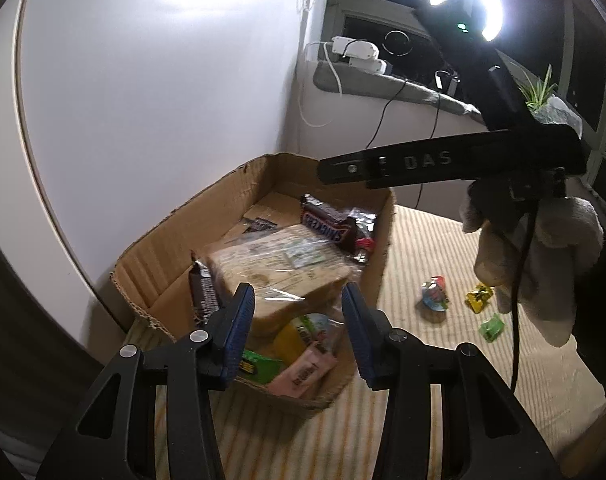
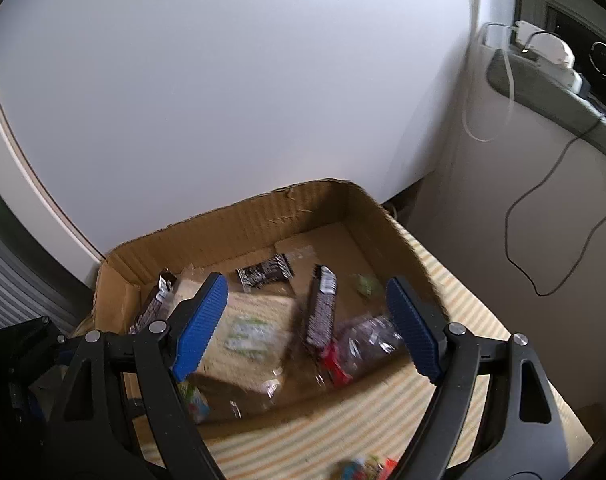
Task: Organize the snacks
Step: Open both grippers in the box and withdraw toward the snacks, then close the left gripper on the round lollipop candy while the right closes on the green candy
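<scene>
Striped yellow-and-white cloth [image 2: 455, 312] is shown beneath the open brown cardboard box [image 2: 239, 216]; above that box, both the left gripper [image 1: 297, 316] and right gripper [image 2: 307, 320] are held open, empty.

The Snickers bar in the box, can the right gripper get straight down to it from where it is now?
Probably yes. The right gripper is open above the cardboard box, and the Snickers bar lies on top between its fingers with nothing over it. The clear wrapper beside it might get pinched too.
</scene>
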`<control>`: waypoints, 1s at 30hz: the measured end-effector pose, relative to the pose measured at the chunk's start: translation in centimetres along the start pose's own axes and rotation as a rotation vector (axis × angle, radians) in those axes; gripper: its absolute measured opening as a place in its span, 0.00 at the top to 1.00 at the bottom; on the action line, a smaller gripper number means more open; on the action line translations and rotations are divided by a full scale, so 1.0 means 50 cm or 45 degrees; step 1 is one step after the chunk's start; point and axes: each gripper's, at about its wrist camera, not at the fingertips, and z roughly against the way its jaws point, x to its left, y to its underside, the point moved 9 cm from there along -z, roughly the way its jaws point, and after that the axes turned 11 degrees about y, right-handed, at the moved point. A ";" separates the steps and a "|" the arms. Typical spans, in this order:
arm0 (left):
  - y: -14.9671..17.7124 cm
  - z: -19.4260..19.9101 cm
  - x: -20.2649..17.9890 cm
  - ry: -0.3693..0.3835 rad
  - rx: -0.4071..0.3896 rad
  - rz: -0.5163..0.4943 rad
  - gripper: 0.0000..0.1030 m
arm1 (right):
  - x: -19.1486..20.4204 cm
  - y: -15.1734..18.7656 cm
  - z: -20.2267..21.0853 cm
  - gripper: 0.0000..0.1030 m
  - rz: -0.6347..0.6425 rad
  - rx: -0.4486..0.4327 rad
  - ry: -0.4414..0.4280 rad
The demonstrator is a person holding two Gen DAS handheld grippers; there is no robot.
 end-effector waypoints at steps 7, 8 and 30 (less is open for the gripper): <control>0.001 -0.003 -0.064 0.059 -0.007 -0.035 0.57 | -0.068 0.042 0.078 0.18 -0.055 -0.044 0.045; 0.005 -0.004 -0.077 0.070 -0.004 -0.043 0.57 | -0.080 0.051 0.088 0.18 -0.062 -0.049 0.052; 0.057 -0.175 -0.239 0.231 0.208 -0.132 0.55 | -0.248 0.371 0.194 0.18 -0.270 0.069 0.055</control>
